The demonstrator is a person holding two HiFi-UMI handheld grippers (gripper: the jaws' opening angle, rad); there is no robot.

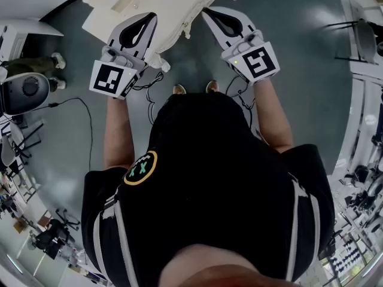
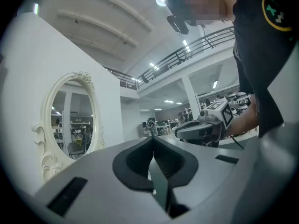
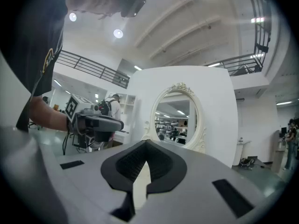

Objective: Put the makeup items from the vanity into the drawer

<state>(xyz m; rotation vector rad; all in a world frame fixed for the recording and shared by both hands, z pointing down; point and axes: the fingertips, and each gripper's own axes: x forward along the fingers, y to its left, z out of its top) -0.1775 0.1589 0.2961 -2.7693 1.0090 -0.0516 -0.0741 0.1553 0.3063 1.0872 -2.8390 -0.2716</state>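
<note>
I stand in front of the white vanity, both grippers held level before it. My left gripper is shut, its tips meeting with nothing between them. My right gripper is also shut and empty. The vanity's oval mirror in its ornate white frame shows in the left gripper view and in the right gripper view. Each gripper sees the other beside it: the right gripper and the left gripper. I cannot make out any makeup items or the drawer.
A grey floor surrounds the vanity. A chair stands at the right, a white machine at the left with a cable across the floor. Another person's legs are at the far left.
</note>
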